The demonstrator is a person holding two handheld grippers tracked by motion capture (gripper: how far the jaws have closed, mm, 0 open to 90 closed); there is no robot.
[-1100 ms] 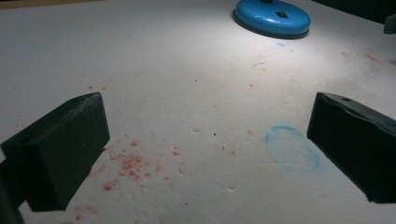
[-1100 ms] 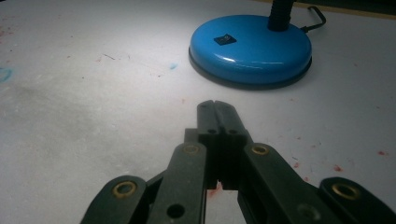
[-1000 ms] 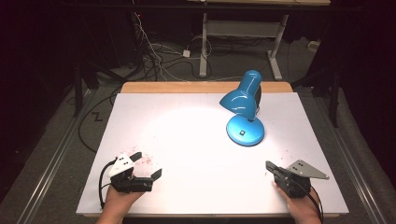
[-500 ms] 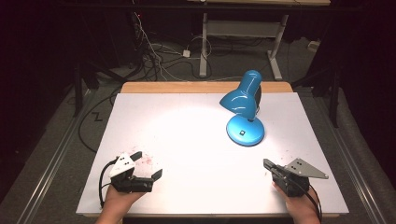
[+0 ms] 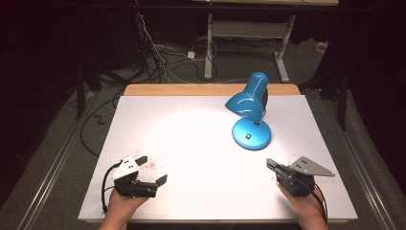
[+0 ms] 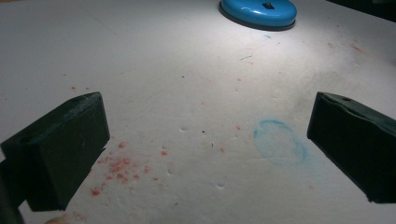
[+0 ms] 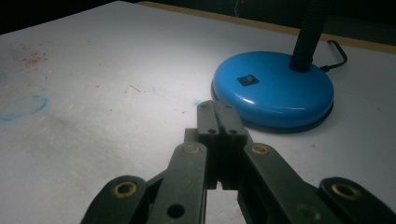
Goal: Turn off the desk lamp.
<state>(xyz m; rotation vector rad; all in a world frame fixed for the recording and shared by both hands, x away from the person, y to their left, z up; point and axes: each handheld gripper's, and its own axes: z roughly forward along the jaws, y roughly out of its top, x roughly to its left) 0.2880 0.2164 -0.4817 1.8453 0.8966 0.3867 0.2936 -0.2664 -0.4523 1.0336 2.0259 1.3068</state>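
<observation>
Barely started, I'd say: my right gripper (image 7: 217, 109), jaws closed on nothing, near blue desk lamp (image 5: 250, 115) base, not touching; left gripper (image 5: 149, 171) jaws wide.

The room is dark. A white tabletop (image 5: 191, 143) with a wooden far edge fills the centre of the high view, lit by a bright pool of light at its middle. Grey floor (image 5: 62, 143) surrounds it. Loose cables (image 5: 158, 52) lie at upper centre, beside a white desk frame (image 5: 244, 33).
</observation>
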